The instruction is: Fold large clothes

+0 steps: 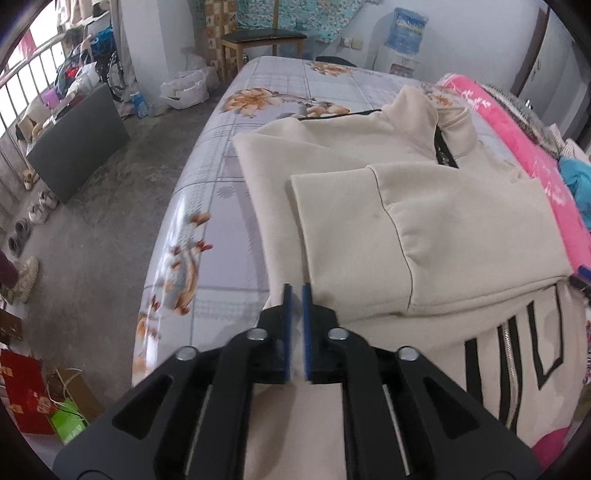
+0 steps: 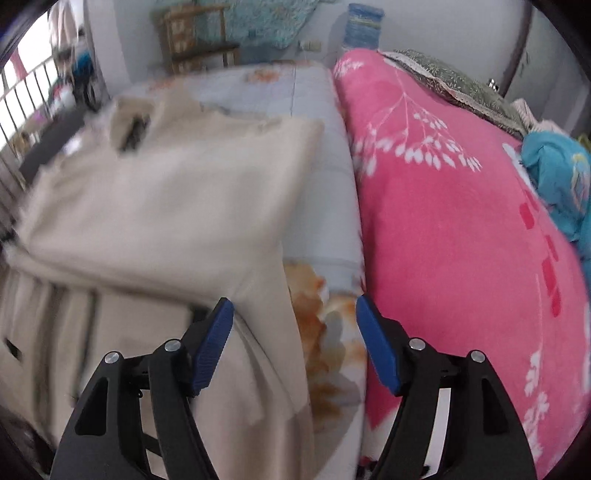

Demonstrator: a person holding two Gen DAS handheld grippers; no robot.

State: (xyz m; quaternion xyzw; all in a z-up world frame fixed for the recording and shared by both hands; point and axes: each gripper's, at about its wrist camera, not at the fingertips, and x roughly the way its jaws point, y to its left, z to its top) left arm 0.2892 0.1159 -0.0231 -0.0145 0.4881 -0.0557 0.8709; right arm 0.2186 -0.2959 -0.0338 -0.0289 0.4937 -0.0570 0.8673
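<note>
A cream zip-up jacket (image 1: 343,155) with black stripes near its hem lies flat on the flowered bed sheet (image 1: 266,85), collar toward the far end. One sleeve (image 1: 424,229) is folded across its chest. My left gripper (image 1: 296,291) hovers over the jacket's left edge just below the sleeve cuff, its blue pads a narrow gap apart with no cloth pinched between them. In the blurred right wrist view, my right gripper (image 2: 291,301) stands wide open over the jacket's (image 2: 166,192) right edge and the sheet (image 2: 325,206), with nothing held.
A pink blanket (image 2: 461,221) is heaped along the jacket's right side, with a blue cloth (image 2: 557,173) beyond it. Left of the bed is concrete floor with shoes (image 1: 37,210), a dark board (image 1: 77,144) and bags. A chair (image 1: 258,40) and a water dispenser (image 1: 406,29) stand at the far end.
</note>
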